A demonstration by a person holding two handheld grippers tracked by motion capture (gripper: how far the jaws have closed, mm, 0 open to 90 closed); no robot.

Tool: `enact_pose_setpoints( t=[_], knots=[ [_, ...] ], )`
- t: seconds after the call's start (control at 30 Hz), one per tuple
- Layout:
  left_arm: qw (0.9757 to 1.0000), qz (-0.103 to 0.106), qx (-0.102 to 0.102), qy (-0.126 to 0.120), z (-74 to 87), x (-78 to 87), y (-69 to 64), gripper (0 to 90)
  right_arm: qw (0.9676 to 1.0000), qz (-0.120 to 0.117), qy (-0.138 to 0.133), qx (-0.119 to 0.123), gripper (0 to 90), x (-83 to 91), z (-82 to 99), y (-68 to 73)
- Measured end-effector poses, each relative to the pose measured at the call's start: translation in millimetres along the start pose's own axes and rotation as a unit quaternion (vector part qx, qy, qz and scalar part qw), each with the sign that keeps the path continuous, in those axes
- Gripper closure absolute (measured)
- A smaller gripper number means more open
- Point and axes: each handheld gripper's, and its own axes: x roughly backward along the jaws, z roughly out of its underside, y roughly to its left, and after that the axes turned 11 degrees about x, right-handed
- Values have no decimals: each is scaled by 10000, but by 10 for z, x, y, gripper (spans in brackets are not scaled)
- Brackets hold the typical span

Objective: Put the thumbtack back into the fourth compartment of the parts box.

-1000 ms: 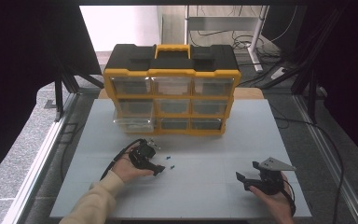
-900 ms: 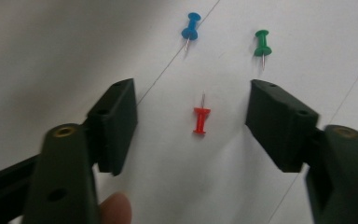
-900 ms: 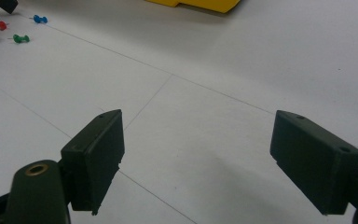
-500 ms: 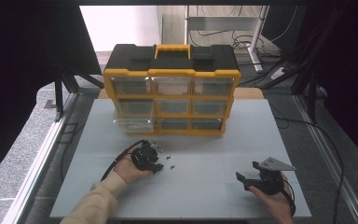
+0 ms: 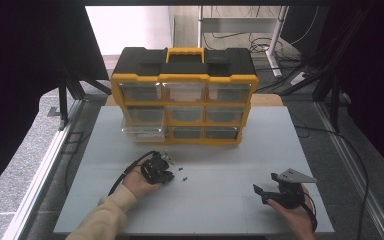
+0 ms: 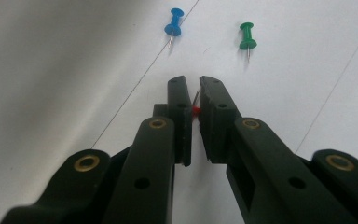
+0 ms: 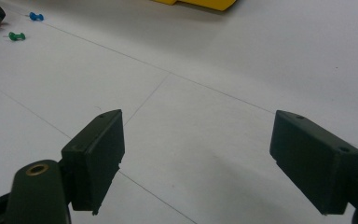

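The left gripper [image 6: 193, 100] has just been closing its fingers [image 6: 179, 109] on a small red plastic pushpin [image 6: 195, 110], pinching it for lifting; the right gripper [image 7: 196, 154] is waiting open-fingered.

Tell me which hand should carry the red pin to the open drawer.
Left. Its hand-held gripper has just been closing and now pinches the red pin, and it sits nearer the open drawer. The right hand-held gripper is open, empty and far off.

Cream sleeve [image 5: 111, 210], black fingers [image 6: 182, 116], brass screws [image 6: 86, 163]
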Motion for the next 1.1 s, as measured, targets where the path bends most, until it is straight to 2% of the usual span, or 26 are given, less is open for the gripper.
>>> enact_pose_setpoints(
  t=[0.23,0.4,0.5,0.6,0.77,0.9,0.93,1.1],
  knots=[
    [9997,138,128,-175,45,51,40,831,10000,3,-3,-3,180,-1,2,-4],
    [9980,303,252,-486,82,206,39,831,10000,8,-3,3,180,-2,-1,0],
    [9971,377,194,-629,94,294,30,831,10000,10,-6,1,180,0,-2,1],
    [9958,406,297,-761,109,347,3,831,10000,6,-14,-2,180,0,-2,-2],
    [9916,501,365,-1139,129,543,-31,831,10000,18,-23,-1,180,2,-4,1],
    [9884,570,343,-1364,132,680,-46,831,10000,18,-20,3,180,1,-4,2],
    [9884,570,343,-1364,132,680,-46,830,10000,18,-20,3,180,1,-4,2],
    [9836,635,312,-1656,115,902,-61,831,10000,23,-23,3,180,2,-5,2]
  ],
)
